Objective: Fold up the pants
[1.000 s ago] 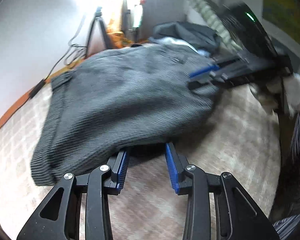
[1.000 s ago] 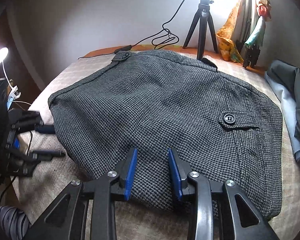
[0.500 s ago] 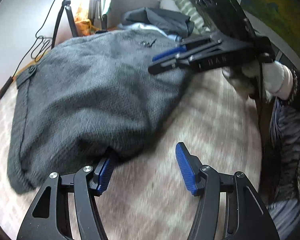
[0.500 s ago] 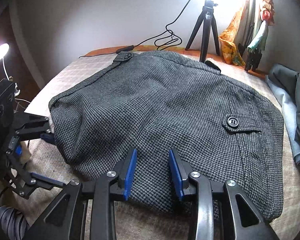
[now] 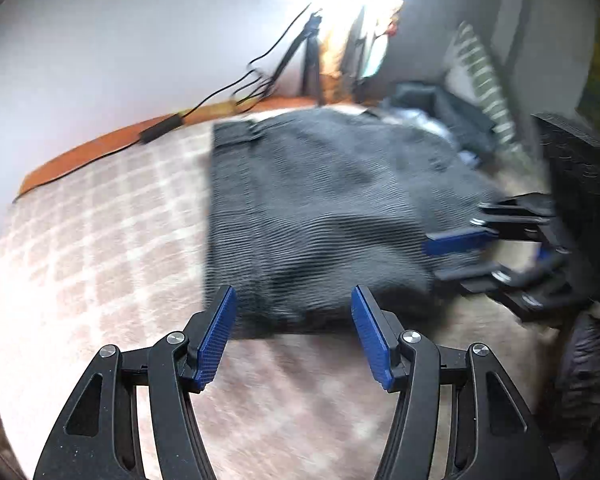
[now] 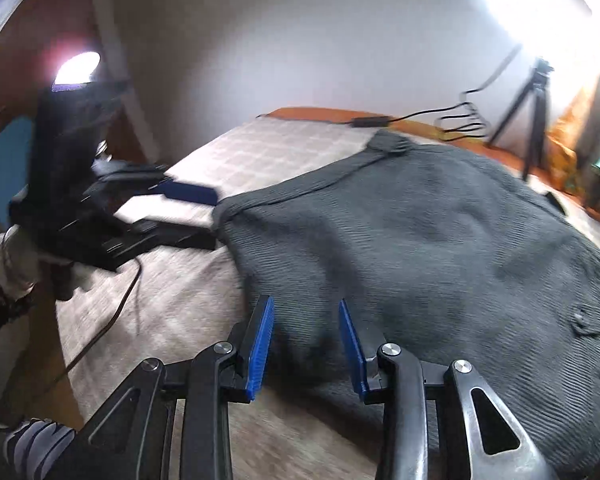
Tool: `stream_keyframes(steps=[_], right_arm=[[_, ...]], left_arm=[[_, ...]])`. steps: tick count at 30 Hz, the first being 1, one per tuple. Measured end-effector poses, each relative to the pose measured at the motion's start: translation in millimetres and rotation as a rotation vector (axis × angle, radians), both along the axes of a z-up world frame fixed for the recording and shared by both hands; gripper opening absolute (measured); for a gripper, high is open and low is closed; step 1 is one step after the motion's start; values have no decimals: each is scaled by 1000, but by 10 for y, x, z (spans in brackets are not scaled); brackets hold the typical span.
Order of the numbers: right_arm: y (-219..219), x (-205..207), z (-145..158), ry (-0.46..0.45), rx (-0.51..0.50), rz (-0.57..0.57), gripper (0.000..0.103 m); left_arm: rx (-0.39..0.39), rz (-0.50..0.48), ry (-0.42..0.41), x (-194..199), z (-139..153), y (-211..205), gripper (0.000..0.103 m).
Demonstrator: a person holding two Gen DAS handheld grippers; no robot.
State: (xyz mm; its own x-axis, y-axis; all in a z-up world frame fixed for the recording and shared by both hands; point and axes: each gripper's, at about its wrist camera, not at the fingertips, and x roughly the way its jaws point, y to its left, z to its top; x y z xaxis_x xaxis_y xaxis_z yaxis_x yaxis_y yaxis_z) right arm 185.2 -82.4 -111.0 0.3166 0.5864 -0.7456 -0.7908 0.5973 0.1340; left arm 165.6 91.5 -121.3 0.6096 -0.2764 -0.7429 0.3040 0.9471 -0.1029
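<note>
The grey houndstooth pants (image 5: 320,208) lie folded on the checked bed cover; they also show in the right wrist view (image 6: 440,248), blurred. My left gripper (image 5: 294,308) is open and empty, its jaws wide apart just short of the pants' near edge. My right gripper (image 6: 306,320) is open over the near edge of the cloth with nothing pinched. The right gripper shows in the left wrist view (image 5: 480,248) at the pants' right side. The left gripper shows in the right wrist view (image 6: 180,212) at the pants' left corner.
A black tripod (image 6: 532,108) and a cable with a power brick (image 6: 370,122) stand at the far edge of the bed. Other clothes (image 5: 440,116) lie piled at the back right. A lamp (image 6: 76,68) glows at the left. The bed cover (image 5: 100,240) spreads left of the pants.
My left gripper has let go of the pants' edge, opened wide and swung round to face the cloth. My right gripper has shifted left along the near edge, still open. Both views are blurred by motion.
</note>
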Motion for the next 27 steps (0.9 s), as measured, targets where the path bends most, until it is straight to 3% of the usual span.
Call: stream_keyframes(steps=[2,3,5,8,12,13,15,17,23,27], right_arm=[[85,-19,-67,34,-1,30,35],[136,-27,-118,71,3,54,35],[194,-57,-187,97,-12,74,37],[190,-83,-200,105,-13,82,38],[-94,-37,-89,148,36,45,36],[-234,-27,-40,138,40,11,38],[-512,13,23,129,50,-76,56],[-921,61,80,147,78,-212,64],[-1948,52,72,214,147,-527,64],[-2251,29,-57,284,183,-617,65]], left_arm=[[141,45,26,126,-148,-62,58],[170,66,48,176,-226,-40,58],[148,84,42,204,-256,30,58],[178,71,34,218,-245,21,61],[187,74,27,130,-117,81,60],[186,80,13,82,-61,99,60],[173,90,-23,6,100,121,60],[157,78,-59,43,226,41,60],[138,-26,-139,173,523,-478,60],[177,-94,-147,427,468,-957,60]])
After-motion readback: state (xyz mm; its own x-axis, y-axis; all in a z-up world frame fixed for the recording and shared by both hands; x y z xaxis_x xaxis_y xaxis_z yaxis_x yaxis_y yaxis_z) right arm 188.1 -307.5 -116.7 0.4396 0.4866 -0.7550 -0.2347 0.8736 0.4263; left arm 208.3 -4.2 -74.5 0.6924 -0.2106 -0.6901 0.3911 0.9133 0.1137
